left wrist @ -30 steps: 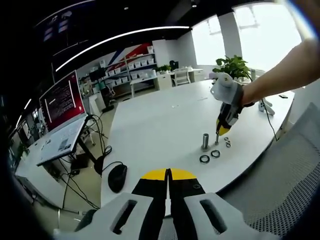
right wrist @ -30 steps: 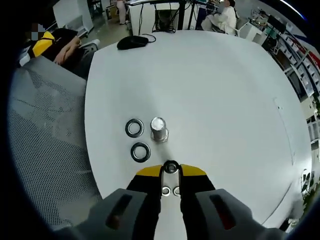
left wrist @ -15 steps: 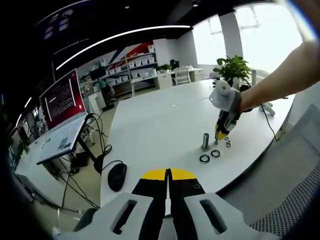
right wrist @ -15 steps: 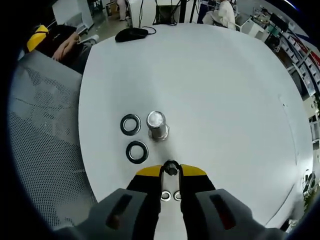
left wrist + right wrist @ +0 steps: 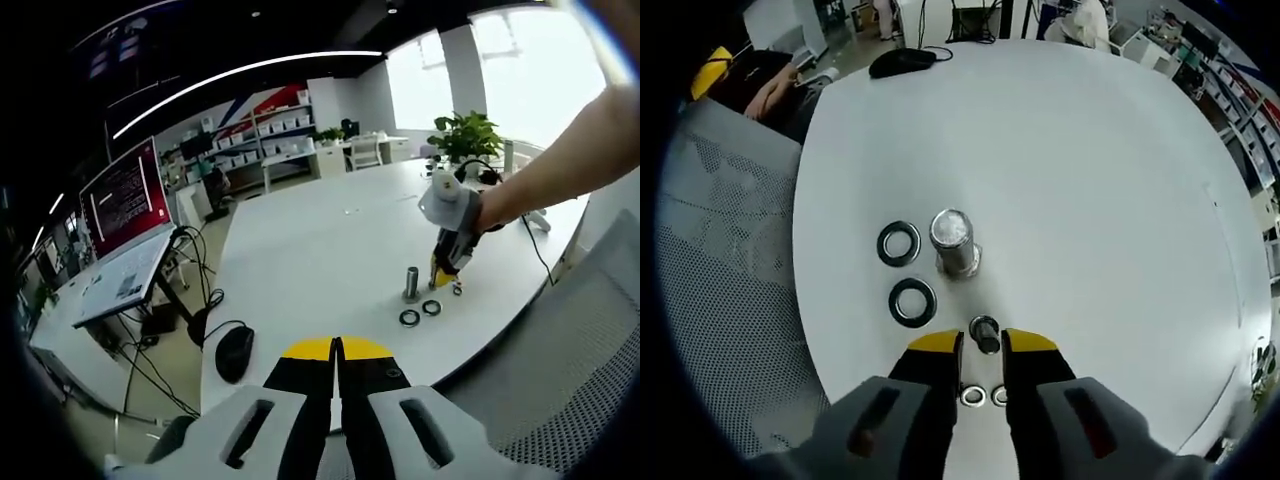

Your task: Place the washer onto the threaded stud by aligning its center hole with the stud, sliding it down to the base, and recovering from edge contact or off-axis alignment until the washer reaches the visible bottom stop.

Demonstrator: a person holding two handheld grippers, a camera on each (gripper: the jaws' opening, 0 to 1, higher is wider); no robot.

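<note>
On the white table (image 5: 1090, 200) a thick silver threaded stud (image 5: 955, 243) stands upright. Two black washers (image 5: 899, 243) (image 5: 912, 302) lie flat just left of it. My right gripper (image 5: 983, 342) is open just in front of the stud. A small dark upright pin with a ring-like top (image 5: 984, 328) stands in the gap between its yellow tips; I cannot tell whether that ring is a washer. Two tiny silver washers (image 5: 973, 396) lie lower between the jaws. The left gripper view has the right gripper (image 5: 447, 270) beside the stud (image 5: 411, 283). My left gripper (image 5: 337, 346) is shut and empty, off the table's near edge.
A black mouse (image 5: 236, 355) lies near the table's corner, and an open laptop (image 5: 125, 240) sits on a side stand. A grey mesh chair (image 5: 720, 280) stands against the table edge. A person's arm (image 5: 560, 150) holds the right gripper. A potted plant (image 5: 465, 130) stands at the far end.
The right gripper's jaws, shut on the small dark piece before, have parted, and it now stands free between them. The gripper came lower and nearer the stud. The left gripper stayed still.
</note>
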